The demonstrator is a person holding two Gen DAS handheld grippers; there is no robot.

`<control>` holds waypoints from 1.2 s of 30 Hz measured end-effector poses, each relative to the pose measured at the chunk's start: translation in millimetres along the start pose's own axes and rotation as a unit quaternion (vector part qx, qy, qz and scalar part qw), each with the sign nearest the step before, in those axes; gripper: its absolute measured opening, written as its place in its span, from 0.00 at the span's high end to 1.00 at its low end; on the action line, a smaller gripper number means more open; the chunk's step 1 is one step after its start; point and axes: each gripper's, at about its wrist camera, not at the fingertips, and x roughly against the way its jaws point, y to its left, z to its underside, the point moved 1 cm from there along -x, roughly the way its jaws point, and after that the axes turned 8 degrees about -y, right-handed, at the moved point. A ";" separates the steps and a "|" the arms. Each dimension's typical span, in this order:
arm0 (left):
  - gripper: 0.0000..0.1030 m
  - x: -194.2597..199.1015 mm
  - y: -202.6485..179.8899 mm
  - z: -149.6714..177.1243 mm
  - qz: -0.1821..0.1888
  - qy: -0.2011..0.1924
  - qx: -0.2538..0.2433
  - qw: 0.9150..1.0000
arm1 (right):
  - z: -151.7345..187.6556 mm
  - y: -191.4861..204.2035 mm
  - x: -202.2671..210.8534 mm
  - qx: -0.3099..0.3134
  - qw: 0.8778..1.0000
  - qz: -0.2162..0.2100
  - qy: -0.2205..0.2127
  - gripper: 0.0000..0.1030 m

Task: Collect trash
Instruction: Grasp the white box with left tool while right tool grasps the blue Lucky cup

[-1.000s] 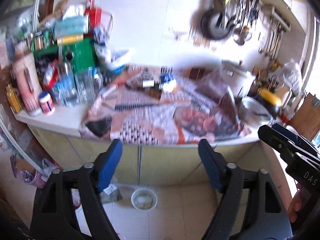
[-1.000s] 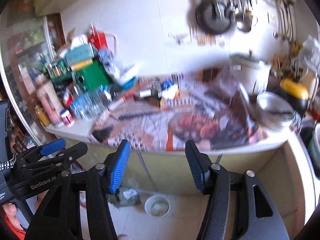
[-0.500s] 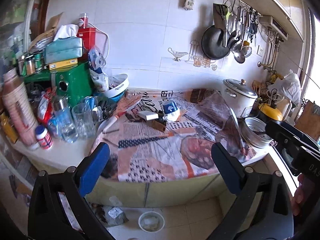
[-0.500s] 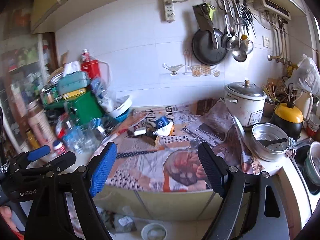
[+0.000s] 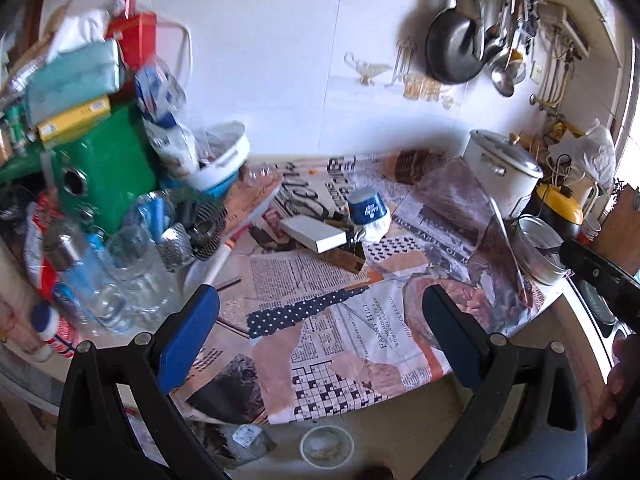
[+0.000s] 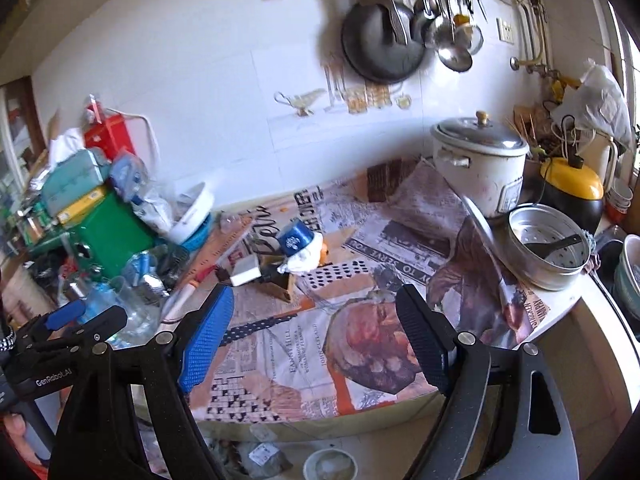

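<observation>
Holding both grippers over the newspaper-covered counter [image 5: 320, 320], you have each one spread wide with nothing between its pads: your left gripper [image 5: 320, 328] and your right gripper [image 6: 312, 340] both hover above the printed sheets, short of the litter. The trash sits in a small cluster toward the middle of the counter: a blue paper cup [image 5: 367, 206] lying on its side against a crumpled white tissue [image 5: 374, 232], a flat white box [image 5: 312, 233] just beside them, and a brown cardboard scrap [image 5: 346, 258] touching the box's near edge. Your right view shows the same cluster from farther right, with the blue paper cup [image 6: 295, 240] showing its patterned base, and an orange bit tucked behind the tissue that your left view does not reveal. Only your right view gives the perforated steamer pot [image 6: 548, 248] with a black ladle inside, plainly; your left view catches just its rim at the edge. The rice cooker [image 6: 478, 164] stands behind it. Your left view shows the glass jar [image 5: 136, 276] close to your left pad. Both views show a small white bowl [image 5: 326, 446] on the floor below the counter edge.
</observation>
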 end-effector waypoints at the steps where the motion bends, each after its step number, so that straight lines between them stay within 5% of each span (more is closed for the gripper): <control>1: 0.01 -12.7 0.9 0.0 -0.002 0.008 0.003 1.000 | -1.2 -1.7 -6.2 0.000 1.000 0.002 0.003 0.22; 7: 0.01 -77.3 3.8 -5.9 -0.016 0.049 0.039 0.998 | -14.5 -12.1 -52.1 0.006 1.000 -0.008 0.021 0.22; 18: 0.03 -206.3 -15.6 -13.1 -0.094 0.109 0.068 0.987 | -42.8 -40.3 -156.5 0.045 0.994 -0.063 0.081 0.22; 27: 0.27 -267.7 -22.8 -5.3 -0.154 0.129 0.092 0.975 | -37.1 -47.2 -231.7 0.073 0.980 -0.112 0.149 0.22; 29: 0.46 -272.5 -21.6 -4.7 -0.153 0.129 0.095 0.975 | -34.0 -42.0 -243.9 0.079 0.976 -0.128 0.160 0.22; 36: 0.51 -258.2 -14.1 -10.6 -0.165 0.103 0.086 0.977 | -22.8 -6.3 -279.0 0.110 0.963 -0.171 0.176 0.22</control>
